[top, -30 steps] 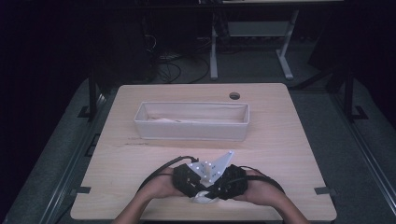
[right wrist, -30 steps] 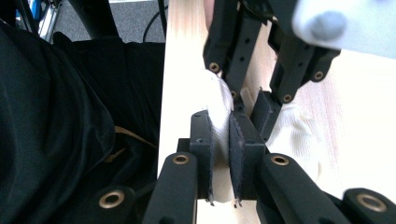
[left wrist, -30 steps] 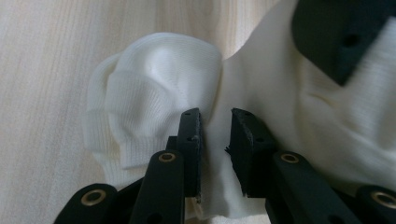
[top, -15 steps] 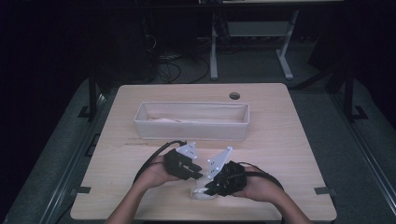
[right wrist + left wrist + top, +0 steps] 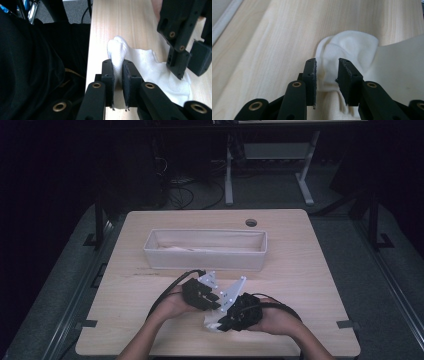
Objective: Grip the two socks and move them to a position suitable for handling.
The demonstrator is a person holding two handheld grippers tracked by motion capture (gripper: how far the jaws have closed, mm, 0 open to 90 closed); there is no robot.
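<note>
My right gripper (image 5: pixel 118 72) pinches the white sock (image 5: pixel 150 65) (near table edge); my left gripper (image 5: pixel 327 72) has just been opening, sock between its released jaws.

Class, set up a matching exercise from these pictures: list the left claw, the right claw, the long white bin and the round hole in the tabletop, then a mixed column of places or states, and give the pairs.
1. left claw
2. right claw
3. long white bin
4. round hole

A. near the table's far edge
B. clamped on a fold of the white sock
C. mid-table, beyond both hands
D. jaws apart, sock between them

Pairs: 1-D, 2-B, 3-C, 4-A
</note>
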